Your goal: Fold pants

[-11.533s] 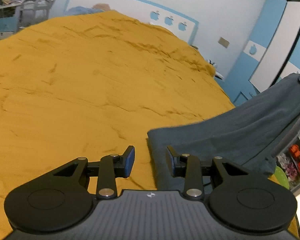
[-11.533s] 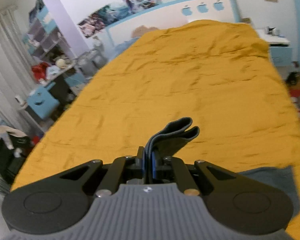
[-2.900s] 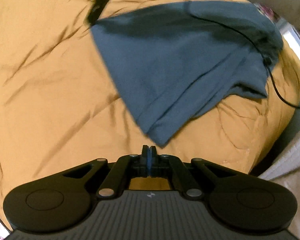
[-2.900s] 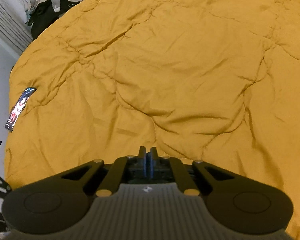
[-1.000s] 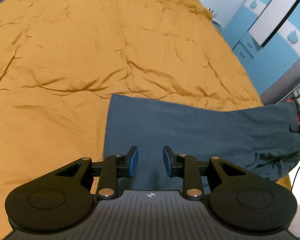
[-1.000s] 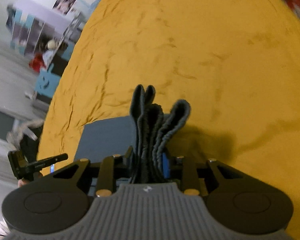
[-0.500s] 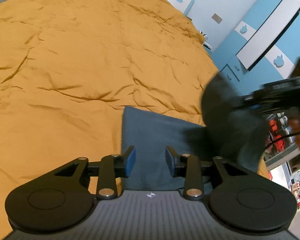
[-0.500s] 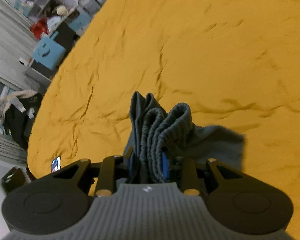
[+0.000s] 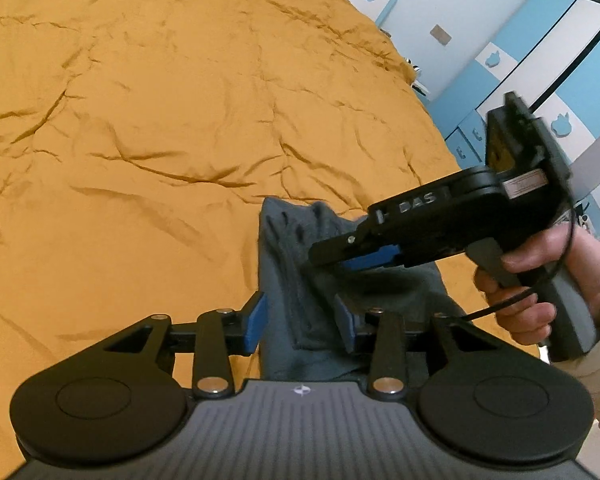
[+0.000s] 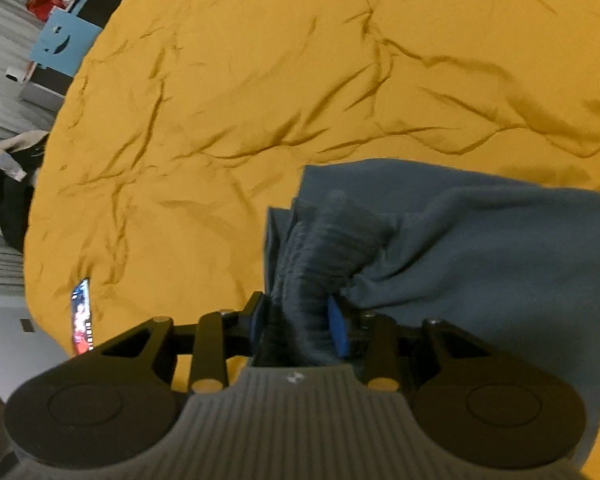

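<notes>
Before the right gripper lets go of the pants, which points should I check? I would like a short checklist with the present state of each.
1. Right gripper holds the bunched waistband of the pants: ok, shut on it.
2. Left gripper is free to take or press cloth: ok, jaws open, cloth between them, not clamped.
3. Carried end lies over the lower layer: ok, on top of it.
4. Edges of the layers line up: cannot tell, the right gripper hides them.
5. Fold lies flat: not ok, cloth is bunched at the fingers.
6. Phone on the yellow bedspread is away from the pants: ok.
</notes>
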